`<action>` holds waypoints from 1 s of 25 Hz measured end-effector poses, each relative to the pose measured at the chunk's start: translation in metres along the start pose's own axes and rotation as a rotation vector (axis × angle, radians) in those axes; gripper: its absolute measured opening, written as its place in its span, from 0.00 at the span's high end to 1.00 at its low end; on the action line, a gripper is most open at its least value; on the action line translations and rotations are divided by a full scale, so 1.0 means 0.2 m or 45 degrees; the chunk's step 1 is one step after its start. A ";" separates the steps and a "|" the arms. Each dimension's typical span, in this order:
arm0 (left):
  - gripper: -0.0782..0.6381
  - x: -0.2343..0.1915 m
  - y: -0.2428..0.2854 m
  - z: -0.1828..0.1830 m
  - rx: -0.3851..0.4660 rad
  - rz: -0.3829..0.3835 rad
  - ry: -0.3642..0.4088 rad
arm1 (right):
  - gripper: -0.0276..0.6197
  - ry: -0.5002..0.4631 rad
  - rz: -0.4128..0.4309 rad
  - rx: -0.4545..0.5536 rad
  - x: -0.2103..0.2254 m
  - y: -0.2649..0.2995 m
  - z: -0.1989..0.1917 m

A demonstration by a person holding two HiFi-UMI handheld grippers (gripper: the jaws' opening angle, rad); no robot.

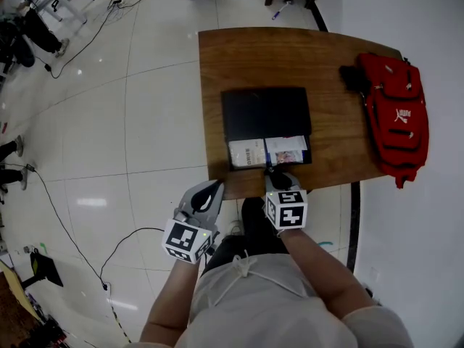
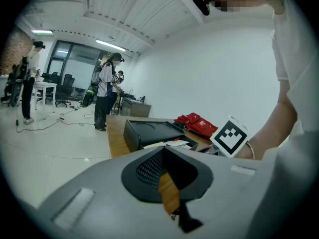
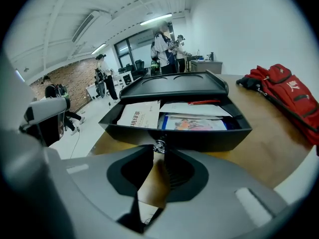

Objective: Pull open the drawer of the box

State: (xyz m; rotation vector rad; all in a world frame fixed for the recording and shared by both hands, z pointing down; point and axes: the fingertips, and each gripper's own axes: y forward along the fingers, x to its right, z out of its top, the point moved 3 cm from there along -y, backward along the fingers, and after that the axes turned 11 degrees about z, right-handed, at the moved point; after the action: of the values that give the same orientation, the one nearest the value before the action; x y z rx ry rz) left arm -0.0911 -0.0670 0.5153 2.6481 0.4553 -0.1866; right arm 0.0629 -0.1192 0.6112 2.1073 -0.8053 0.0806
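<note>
A black box (image 1: pixel 264 111) sits in the middle of the wooden table (image 1: pixel 333 143). Its drawer (image 1: pixel 270 152) is pulled out toward me, with papers (image 3: pixel 139 114) and a booklet lying inside. My right gripper (image 1: pixel 278 174) is at the drawer's front wall (image 3: pixel 199 138), shut on the small metal knob (image 3: pixel 159 146). My left gripper (image 1: pixel 212 189) hangs off the table's near left corner with its jaws together and nothing in them. From the left gripper view the box (image 2: pixel 149 131) shows beyond the left gripper (image 2: pixel 163 156).
A red backpack (image 1: pixel 395 114) lies at the table's right end, also seen as the backpack (image 3: pixel 284 91) beside the drawer. Cables (image 1: pixel 65 223) run over the tiled floor to the left. Several people (image 2: pixel 105 93) stand farther off by other desks.
</note>
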 end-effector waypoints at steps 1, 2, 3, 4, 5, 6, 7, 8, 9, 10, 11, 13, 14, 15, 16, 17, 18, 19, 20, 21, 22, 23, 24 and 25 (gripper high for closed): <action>0.88 0.00 -0.01 0.00 0.006 0.005 -0.002 | 0.85 0.003 0.000 -0.004 -0.01 -0.01 -0.02; 0.88 0.00 -0.02 0.01 0.012 0.009 -0.003 | 0.85 0.007 0.000 -0.009 -0.02 -0.02 -0.03; 0.88 0.00 -0.03 0.01 0.018 0.012 -0.003 | 0.85 0.011 -0.002 -0.015 -0.03 -0.03 -0.05; 0.88 0.00 -0.04 0.01 0.022 0.014 -0.002 | 0.85 0.011 -0.003 -0.020 -0.04 -0.04 -0.06; 0.88 0.01 -0.06 0.01 0.026 0.016 -0.003 | 0.85 0.009 -0.004 -0.024 -0.05 -0.04 -0.08; 0.88 0.01 -0.07 0.01 0.027 0.019 -0.005 | 0.85 0.007 -0.005 -0.028 -0.06 -0.05 -0.09; 0.88 0.01 -0.08 0.00 0.026 0.023 -0.006 | 0.85 0.010 -0.005 -0.030 -0.07 -0.05 -0.10; 0.88 0.01 -0.09 -0.01 0.024 0.026 -0.007 | 0.85 0.014 -0.006 -0.033 -0.07 -0.06 -0.12; 0.88 0.01 -0.10 -0.02 0.021 0.030 -0.008 | 0.85 0.016 -0.006 -0.034 -0.07 -0.07 -0.13; 0.88 0.02 -0.11 -0.02 0.019 0.033 -0.010 | 0.85 0.013 -0.008 -0.032 -0.07 -0.08 -0.14; 0.88 0.02 -0.12 -0.03 0.017 0.036 -0.013 | 0.85 0.007 -0.009 -0.028 -0.06 -0.09 -0.14; 0.88 0.03 -0.13 -0.05 0.009 0.037 -0.016 | 0.85 -0.008 -0.011 -0.019 -0.06 -0.10 -0.14; 0.88 0.04 -0.14 -0.06 0.004 0.037 -0.017 | 0.85 -0.007 -0.010 -0.019 -0.06 -0.10 -0.14; 0.88 0.04 -0.14 -0.07 0.001 0.037 -0.019 | 0.85 -0.004 -0.009 -0.020 -0.06 -0.09 -0.14; 0.88 0.04 -0.15 -0.07 -0.001 0.038 -0.021 | 0.85 0.000 -0.008 -0.020 -0.06 -0.09 -0.14; 0.88 0.04 -0.15 -0.07 -0.002 0.040 -0.023 | 0.85 0.005 -0.005 -0.019 -0.06 -0.09 -0.14; 0.88 0.05 -0.16 -0.07 -0.004 0.042 -0.024 | 0.84 0.009 -0.002 -0.017 -0.05 -0.08 -0.14; 0.88 0.05 -0.16 -0.07 -0.006 0.043 -0.022 | 0.84 0.013 0.000 -0.013 -0.05 -0.08 -0.14; 0.88 0.05 -0.16 -0.08 -0.007 0.045 -0.020 | 0.84 0.012 -0.001 -0.008 -0.04 -0.07 -0.14; 0.88 0.05 -0.16 -0.08 -0.009 0.046 -0.020 | 0.84 0.008 -0.003 -0.004 -0.04 -0.07 -0.14; 0.88 0.05 -0.17 -0.08 -0.008 0.046 -0.022 | 0.84 0.001 -0.002 0.001 -0.04 -0.06 -0.14; 0.88 0.05 -0.17 -0.08 -0.005 0.046 -0.029 | 0.83 -0.007 0.001 0.005 -0.05 -0.06 -0.14; 0.88 0.05 -0.18 -0.07 0.003 0.044 -0.038 | 0.80 -0.015 0.006 0.009 -0.06 -0.06 -0.14; 0.88 0.05 -0.19 -0.05 0.015 0.040 -0.046 | 0.72 -0.022 0.008 0.014 -0.06 -0.07 -0.14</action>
State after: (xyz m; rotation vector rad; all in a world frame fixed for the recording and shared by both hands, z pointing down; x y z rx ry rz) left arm -0.0935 -0.0267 0.5072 2.6570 0.4014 -0.2271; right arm 0.0668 -0.0856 0.6150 2.1185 -0.8238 0.0706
